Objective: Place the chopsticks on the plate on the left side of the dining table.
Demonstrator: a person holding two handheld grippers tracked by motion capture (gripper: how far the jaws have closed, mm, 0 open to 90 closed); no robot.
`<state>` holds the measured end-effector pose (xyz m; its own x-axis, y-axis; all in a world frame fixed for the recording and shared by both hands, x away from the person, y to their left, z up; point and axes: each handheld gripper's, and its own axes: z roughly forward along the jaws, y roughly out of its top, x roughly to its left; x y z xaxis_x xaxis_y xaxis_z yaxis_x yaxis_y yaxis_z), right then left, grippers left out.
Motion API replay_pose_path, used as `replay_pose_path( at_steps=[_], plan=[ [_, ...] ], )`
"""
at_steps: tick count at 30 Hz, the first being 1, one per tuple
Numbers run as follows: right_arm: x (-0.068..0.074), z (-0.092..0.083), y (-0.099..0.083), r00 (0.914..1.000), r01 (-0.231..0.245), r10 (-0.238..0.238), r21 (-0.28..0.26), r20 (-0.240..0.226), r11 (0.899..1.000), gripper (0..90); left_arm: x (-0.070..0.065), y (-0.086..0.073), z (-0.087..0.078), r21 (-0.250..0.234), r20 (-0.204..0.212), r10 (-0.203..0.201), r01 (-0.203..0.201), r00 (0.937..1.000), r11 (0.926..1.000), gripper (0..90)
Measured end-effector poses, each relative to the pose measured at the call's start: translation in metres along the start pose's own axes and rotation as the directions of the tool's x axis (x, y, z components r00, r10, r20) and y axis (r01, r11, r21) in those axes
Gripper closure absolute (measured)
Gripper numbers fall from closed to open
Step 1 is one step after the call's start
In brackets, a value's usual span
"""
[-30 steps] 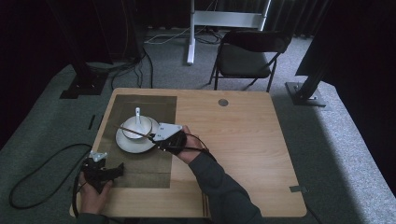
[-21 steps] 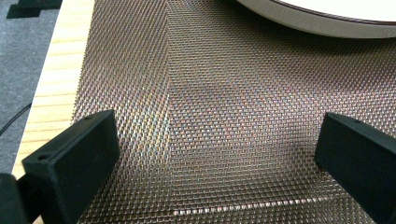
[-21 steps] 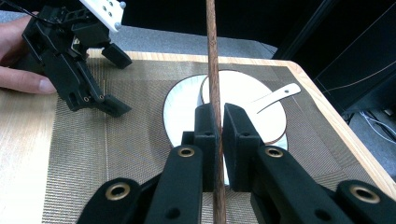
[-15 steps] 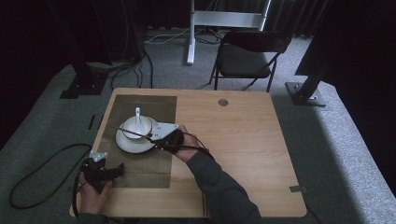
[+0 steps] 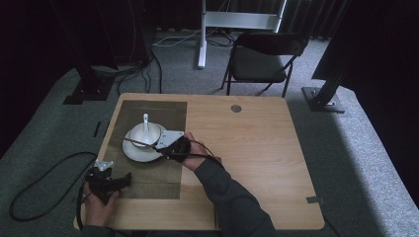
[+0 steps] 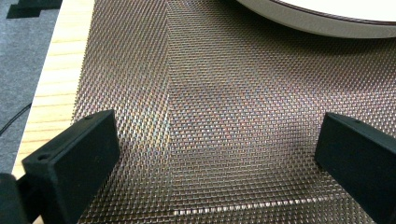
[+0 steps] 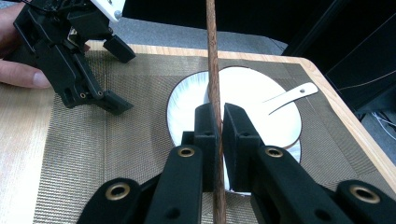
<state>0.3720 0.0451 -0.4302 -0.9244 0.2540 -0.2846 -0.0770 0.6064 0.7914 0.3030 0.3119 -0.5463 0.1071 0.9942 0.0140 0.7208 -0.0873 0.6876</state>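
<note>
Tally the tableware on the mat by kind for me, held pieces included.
Plate: 1
Bowl: 1
Spoon: 1, resting in the bowl
Wooden stick: 1, clamped in the right gripper; I cannot tell if it is one chopstick or a pair
Total: 4, all on or above the mat

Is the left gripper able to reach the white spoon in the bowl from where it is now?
Probably yes. The left gripper is open over the woven mat, with bare mat up to the plate. The spoon sits beyond, but the right gripper holds a chopstick across the bowl.
</note>
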Motion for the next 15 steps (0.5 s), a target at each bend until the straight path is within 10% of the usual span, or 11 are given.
replay_pose_path(
  at_steps=[15],
  plan=[
    [0.004, 0.017, -0.001, 0.9995, 0.014, -0.014, 0.019, -0.028, 1.0, 84.7, 0.0, 0.0, 0.0, 0.0, 0.001, -0.003, 0.003, 1.0, 1.0, 0.2]
  ],
)
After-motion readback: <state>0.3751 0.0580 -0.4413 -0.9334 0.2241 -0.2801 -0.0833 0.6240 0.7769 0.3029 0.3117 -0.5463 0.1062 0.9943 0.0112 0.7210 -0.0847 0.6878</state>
